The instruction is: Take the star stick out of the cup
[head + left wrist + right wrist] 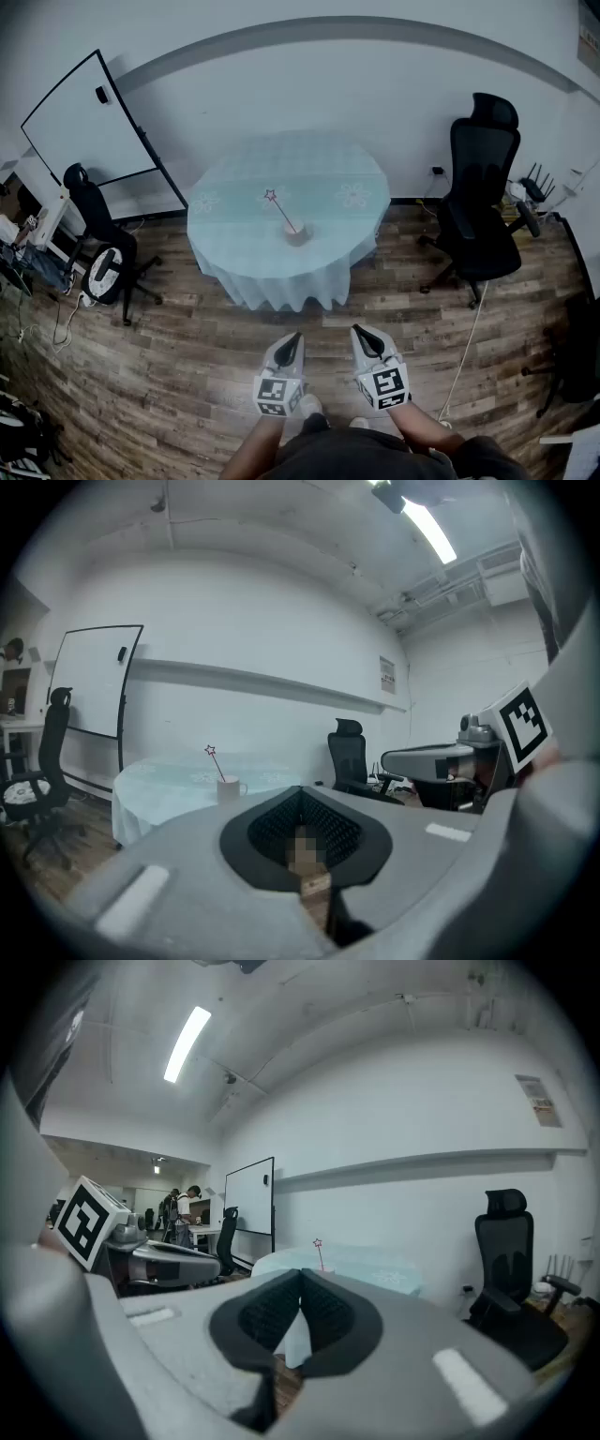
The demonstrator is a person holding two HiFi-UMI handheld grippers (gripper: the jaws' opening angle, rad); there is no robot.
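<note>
A pale cup [296, 232] stands near the front of the round table [234, 253], which is covered in a light blue cloth. A thin star stick [279, 210] leans out of the cup up and to the left, with its star at the top. My left gripper [289, 349] and right gripper [366, 339] hang side by side over the wooden floor, well short of the table, both shut and holding nothing. The cup [228, 789] and star stick [215, 760] look small and far off past the left gripper [302, 794]. Above the right gripper [300, 1276], only the star stick [320, 1252] shows.
A black office chair [483, 202] stands right of the table. On the left are a tilted whiteboard [89, 122], another black chair [98, 239] and a cluttered desk. People [183, 1208] stand far back in the right gripper view. Wooden floor [187, 356] lies between me and the table.
</note>
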